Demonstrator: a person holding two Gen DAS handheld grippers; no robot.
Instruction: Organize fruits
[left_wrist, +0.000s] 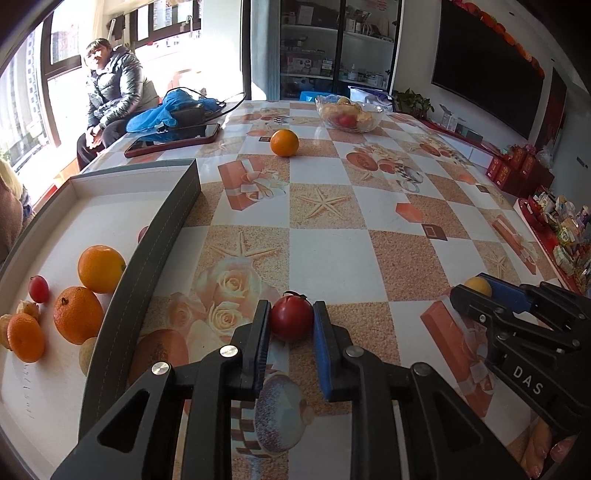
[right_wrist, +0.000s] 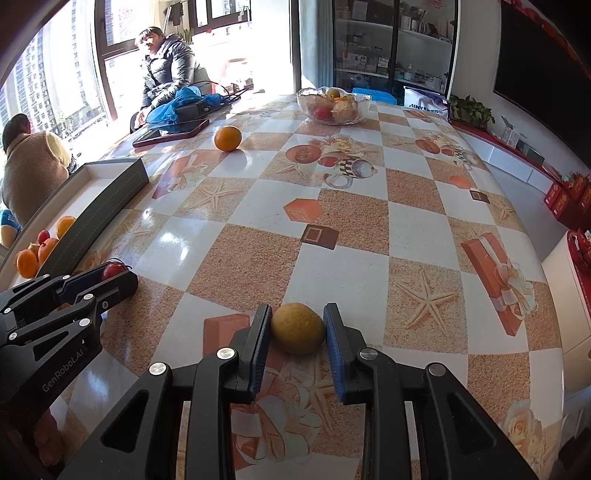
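Both grippers clamped on fruit, still on the table.
Tray (left_wrist: 159, 236) at left already holds oranges and small fruit. Left gripper (left_wrist: 291, 321) pinches the red tomato-like fruit (left_wrist: 291, 319); right gripper (right_wrist: 297, 328) pinches the yellow round fruit (right_wrist: 298, 328). One orange (left_wrist: 284, 142) sits loose mid-table. Risks: round skins slipping from the flat pads on lift; soft red fruit bruising; fruit clipping the tray wall.
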